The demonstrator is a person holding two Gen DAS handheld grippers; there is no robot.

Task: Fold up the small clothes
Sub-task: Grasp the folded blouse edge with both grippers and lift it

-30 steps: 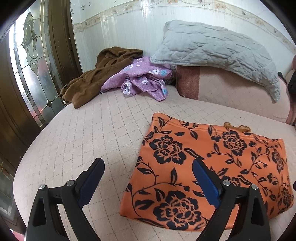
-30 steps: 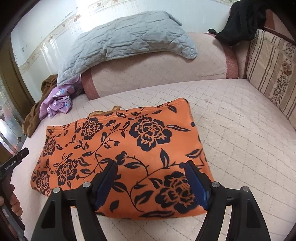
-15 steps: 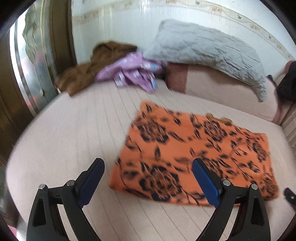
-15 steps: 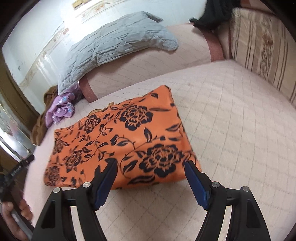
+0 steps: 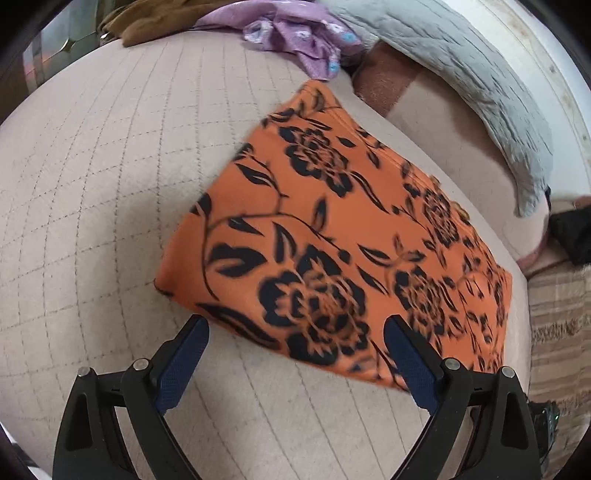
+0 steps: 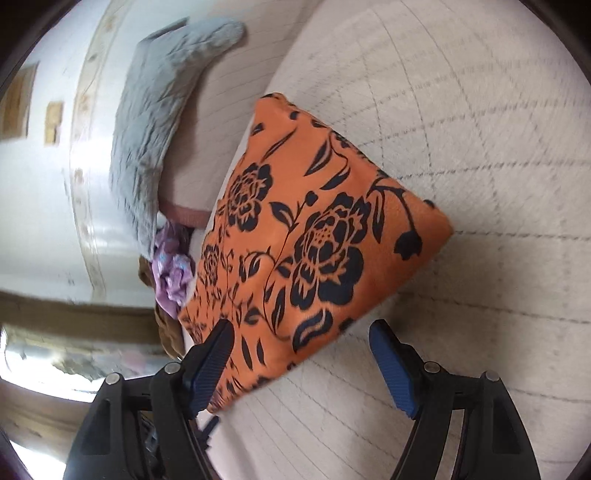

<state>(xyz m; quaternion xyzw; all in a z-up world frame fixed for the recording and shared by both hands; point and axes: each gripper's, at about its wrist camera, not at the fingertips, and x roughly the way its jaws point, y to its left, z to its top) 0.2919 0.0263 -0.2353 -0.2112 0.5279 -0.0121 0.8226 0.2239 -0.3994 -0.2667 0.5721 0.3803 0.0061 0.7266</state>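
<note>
Across the quilted bed point(image 5: 110, 166) the orange floral garment point(image 5: 332, 240) lies flat, at twelve o'clock of both grippers. Left gripper point(image 5: 295, 354) and right gripper point(image 6: 299, 362) gape empty; pinch, probably, both near corners together.

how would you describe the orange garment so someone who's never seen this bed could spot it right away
On the pale quilted bed cover, in front of the grey quilted pillow by the wall, the orange garment lies flat as a folded rectangle. A crumpled purple floral garment and a brown one are heaped behind it. Only it is bright orange with large black roses and leaves.
</note>
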